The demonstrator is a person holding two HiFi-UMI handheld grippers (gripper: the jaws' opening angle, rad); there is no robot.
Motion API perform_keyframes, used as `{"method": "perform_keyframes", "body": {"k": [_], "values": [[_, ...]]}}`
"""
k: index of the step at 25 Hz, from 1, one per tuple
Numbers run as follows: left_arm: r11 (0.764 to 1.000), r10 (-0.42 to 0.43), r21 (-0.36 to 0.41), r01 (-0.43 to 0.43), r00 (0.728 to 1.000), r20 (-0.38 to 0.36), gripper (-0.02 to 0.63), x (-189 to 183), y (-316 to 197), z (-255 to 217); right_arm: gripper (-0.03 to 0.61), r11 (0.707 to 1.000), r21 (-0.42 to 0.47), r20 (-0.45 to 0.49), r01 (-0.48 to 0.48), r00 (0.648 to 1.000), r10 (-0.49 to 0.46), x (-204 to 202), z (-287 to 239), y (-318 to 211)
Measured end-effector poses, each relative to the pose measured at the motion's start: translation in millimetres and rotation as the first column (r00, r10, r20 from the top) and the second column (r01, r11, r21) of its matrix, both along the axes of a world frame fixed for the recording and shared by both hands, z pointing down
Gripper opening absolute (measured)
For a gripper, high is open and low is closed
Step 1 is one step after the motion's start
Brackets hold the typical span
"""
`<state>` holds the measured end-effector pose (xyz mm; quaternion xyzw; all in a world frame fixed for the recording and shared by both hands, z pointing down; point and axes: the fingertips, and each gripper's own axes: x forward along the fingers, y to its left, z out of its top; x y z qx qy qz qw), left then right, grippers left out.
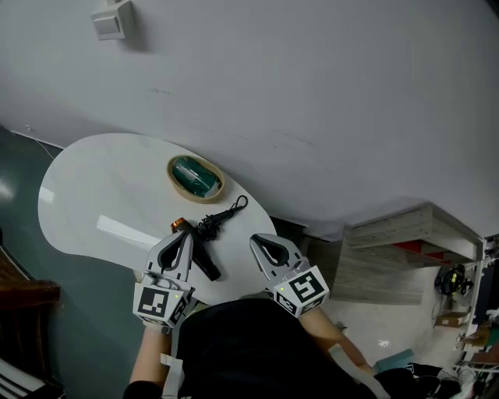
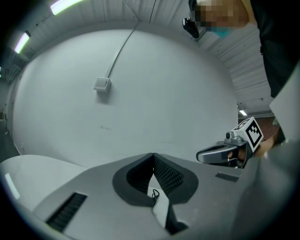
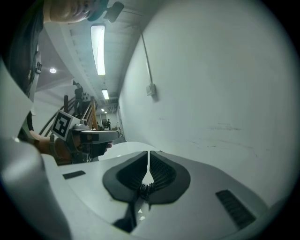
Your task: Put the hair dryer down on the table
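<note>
The black hair dryer (image 1: pixel 204 260) with an orange end lies on the white round table (image 1: pixel 93 187) near its front edge. Its coiled black cord (image 1: pixel 222 213) lies beside it. In the head view my left gripper (image 1: pixel 180 241) hovers just over the dryer's left side, jaws shut with nothing in them. My right gripper (image 1: pixel 263 242) is held to the dryer's right, beyond the table edge, also shut and empty. The left gripper view shows the jaws (image 2: pixel 153 157) together, with a bit of cord visible below. In the right gripper view the jaws (image 3: pixel 148 155) are likewise shut.
An oval basket (image 1: pixel 195 178) holding something green sits on the table behind the dryer. A grey wall with a small box (image 1: pixel 110 19) rises behind. Wooden shelving (image 1: pixel 398 241) stands on the right and a dark wooden chair (image 1: pixel 23 294) on the left.
</note>
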<state>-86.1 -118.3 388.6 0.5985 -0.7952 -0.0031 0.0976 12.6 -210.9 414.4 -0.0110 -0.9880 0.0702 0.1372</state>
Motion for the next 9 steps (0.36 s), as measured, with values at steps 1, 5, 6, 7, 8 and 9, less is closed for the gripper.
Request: {"method": "perform_keyframes", "body": {"k": [1,5,6,7,8,9], "values": [[1.0,-0.002,-0.004,0.002,1.0,0.003,0.009,0.3,0.1,2.0,0.026,1.0,-0.01,0.004,-0.006,1.0,0.006,1.4,0.0,-1.9],[1.0,-0.023,0.001,0.023,1.0,-0.004,0.009,0.1,0.0,7.2,0.018,1.0,-0.016,0.004,-0.016,1.0,0.016,6.4,2.1,-6.1],[1.0,-0.025,0.011,0.025,1.0,-0.002,0.009,-0.2,0.0,8.1,0.017,1.0,-0.012,0.004,-0.017,1.0,0.017,7.4,2.5,-6.6],[1.0,-0.025,0.017,0.025,1.0,-0.002,0.009,0.2,-0.2,8.5,0.015,1.0,-0.008,0.004,-0.018,1.0,0.018,8.5,2.7,-6.9],[1.0,-0.023,0.018,0.023,1.0,-0.004,0.009,1.2,-0.8,8.6,0.015,1.0,-0.006,0.004,-0.018,1.0,0.018,9.6,2.7,-7.1],[1.0,-0.021,0.018,0.021,1.0,-0.007,0.009,2.6,-1.5,8.5,0.015,1.0,-0.004,0.004,-0.018,1.0,0.018,10.7,2.7,-7.3]]}}
